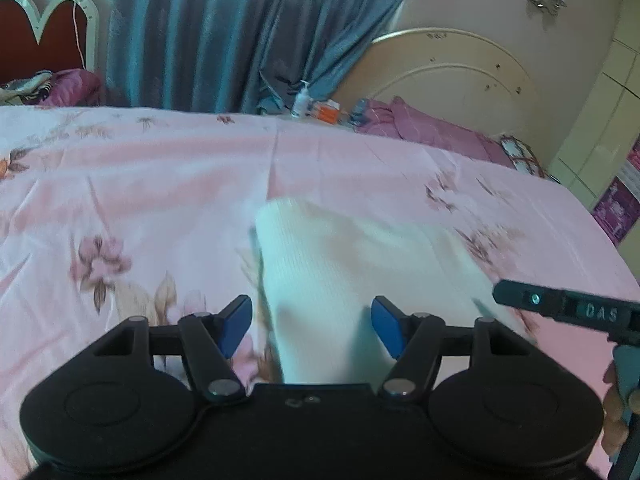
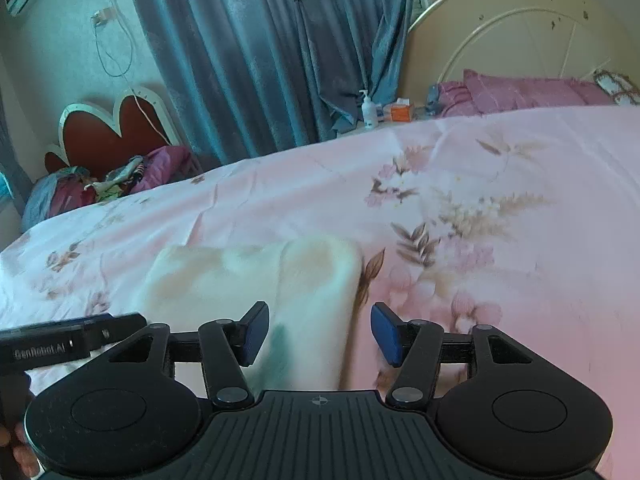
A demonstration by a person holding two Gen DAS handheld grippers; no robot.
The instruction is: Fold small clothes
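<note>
A white ribbed garment (image 1: 340, 276) lies folded on the pink floral bedsheet (image 1: 140, 184), near the bed's front edge. The left gripper (image 1: 311, 326) hangs over its near end with the blue pads (image 1: 236, 326) spread and clear of the cloth, grasping nothing. The right gripper (image 2: 320, 338) is likewise released, its jaws apart above the garment's right edge (image 2: 316, 280) with nothing clamped. Grey-blue curtains (image 2: 260, 48) hang behind the bed, beside a cream headboard (image 2: 520, 32).

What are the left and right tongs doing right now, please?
Left tongs: open, holding nothing, above the white garment.
Right tongs: open, holding nothing, over the garment's edge.
</note>
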